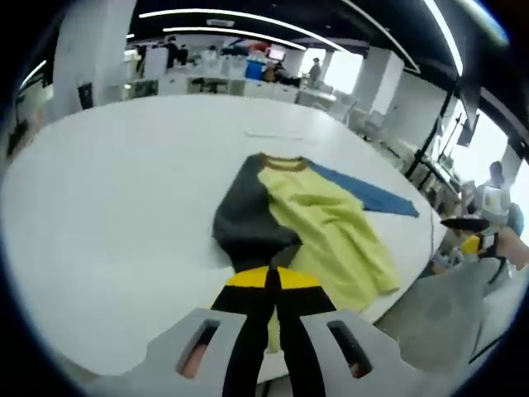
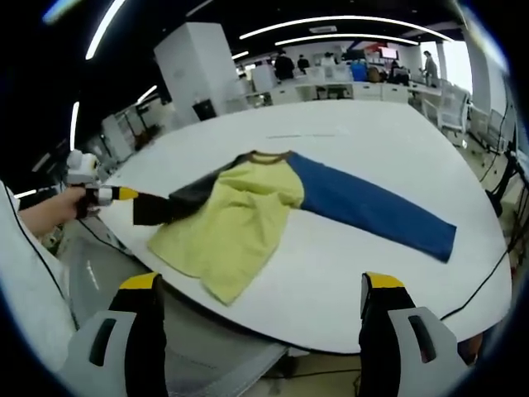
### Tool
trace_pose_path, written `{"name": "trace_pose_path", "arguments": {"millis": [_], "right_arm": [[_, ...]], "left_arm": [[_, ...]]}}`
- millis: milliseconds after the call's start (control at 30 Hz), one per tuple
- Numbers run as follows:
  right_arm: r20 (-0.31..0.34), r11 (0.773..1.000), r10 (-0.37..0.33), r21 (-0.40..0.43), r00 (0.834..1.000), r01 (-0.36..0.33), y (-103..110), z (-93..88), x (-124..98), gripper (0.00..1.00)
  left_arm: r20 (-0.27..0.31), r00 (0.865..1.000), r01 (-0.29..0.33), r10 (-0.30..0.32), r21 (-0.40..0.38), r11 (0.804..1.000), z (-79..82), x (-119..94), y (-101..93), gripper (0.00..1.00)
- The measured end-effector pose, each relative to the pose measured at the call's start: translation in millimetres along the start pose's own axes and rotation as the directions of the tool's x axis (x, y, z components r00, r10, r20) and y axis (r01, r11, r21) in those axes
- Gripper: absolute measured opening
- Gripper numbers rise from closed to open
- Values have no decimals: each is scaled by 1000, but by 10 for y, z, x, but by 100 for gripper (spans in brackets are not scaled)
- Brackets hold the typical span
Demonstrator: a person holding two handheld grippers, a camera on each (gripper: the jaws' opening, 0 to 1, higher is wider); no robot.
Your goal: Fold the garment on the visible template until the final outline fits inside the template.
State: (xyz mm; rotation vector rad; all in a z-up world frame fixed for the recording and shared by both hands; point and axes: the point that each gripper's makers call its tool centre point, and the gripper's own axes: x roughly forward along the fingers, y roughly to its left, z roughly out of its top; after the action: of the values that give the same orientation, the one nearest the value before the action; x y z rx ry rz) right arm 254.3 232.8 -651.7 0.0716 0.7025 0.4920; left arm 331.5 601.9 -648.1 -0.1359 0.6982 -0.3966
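A long-sleeved shirt lies on the white table [image 1: 107,190], with a yellow body [image 1: 331,223], a brown collar [image 1: 283,163], a dark grey sleeve [image 1: 244,215] and a blue sleeve [image 1: 368,194]. My left gripper [image 1: 269,277] is shut on the end of the dark sleeve near the table's edge. In the right gripper view the shirt [image 2: 240,219] lies mid-table with its blue sleeve [image 2: 372,207] stretched out to the right. The left gripper [image 2: 124,194], held by a hand, pinches the dark sleeve [image 2: 186,198]. My right gripper [image 2: 260,289] stands open off the table's near edge, holding nothing.
A faint thin line [image 2: 297,135] marks the table [image 2: 397,141] beyond the collar. A cable [image 2: 488,281] hangs off the right edge. Office desks, white columns and people stand in the background, and a person [image 1: 496,194] is close at the right.
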Motion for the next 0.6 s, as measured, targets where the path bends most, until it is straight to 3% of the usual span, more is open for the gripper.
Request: {"name": "trace_pose_path", "arguments": {"millis": [133, 600], "right_arm": [[2, 1000, -1, 2, 1000, 1, -7, 2, 1, 99], [-2, 1000, -8, 7, 1000, 8, -51, -15, 4, 99]], "left_arm": [[23, 999, -23, 24, -17, 1000, 99, -73, 73, 0], [62, 993, -92, 97, -77, 993, 166, -198, 365, 0]]}}
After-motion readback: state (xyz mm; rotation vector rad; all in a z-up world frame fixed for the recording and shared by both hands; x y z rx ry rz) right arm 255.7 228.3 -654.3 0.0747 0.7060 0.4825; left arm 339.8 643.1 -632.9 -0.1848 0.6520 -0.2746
